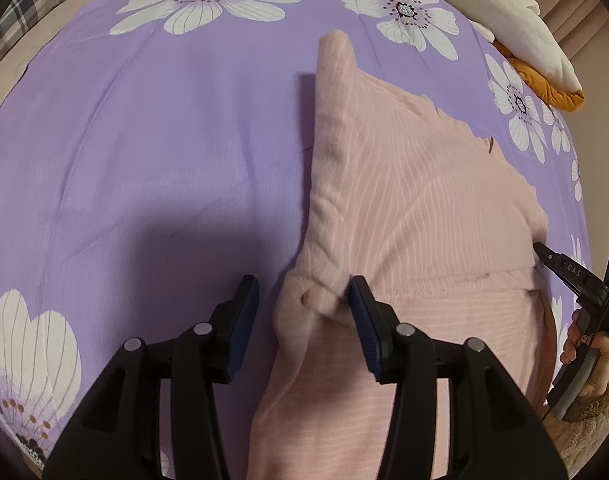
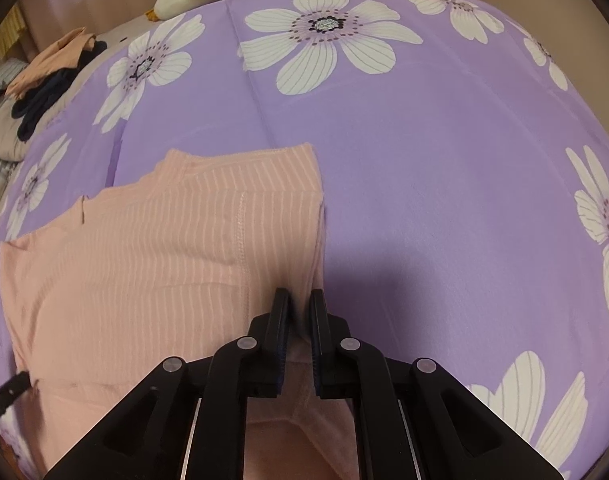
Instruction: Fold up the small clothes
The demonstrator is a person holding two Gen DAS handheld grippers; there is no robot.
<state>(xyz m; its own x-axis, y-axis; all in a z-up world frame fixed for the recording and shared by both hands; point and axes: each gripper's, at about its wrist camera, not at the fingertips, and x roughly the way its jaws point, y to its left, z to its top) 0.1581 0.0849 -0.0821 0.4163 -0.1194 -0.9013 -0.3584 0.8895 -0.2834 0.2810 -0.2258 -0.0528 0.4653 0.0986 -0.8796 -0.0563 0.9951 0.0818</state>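
A pink ribbed garment [image 1: 416, 208] lies partly folded on the purple flowered bedsheet [image 1: 164, 140]. My left gripper [image 1: 304, 304] is open, its jaws wide apart around the garment's bunched left edge, with cloth against the right finger. In the right wrist view the garment [image 2: 164, 248] lies to the left and below. My right gripper [image 2: 300, 312] is shut on the garment's right edge, with cloth pinched between the pads. The right gripper also shows in the left wrist view [image 1: 544, 256] at the garment's far side.
A white plush toy [image 1: 504, 16] and an orange cloth [image 1: 552, 88] lie at the bed's far edge. A pile of peach and dark clothes [image 2: 52, 76] sits off the sheet to the left. A plaid fabric [image 1: 36, 4] lies at the far left.
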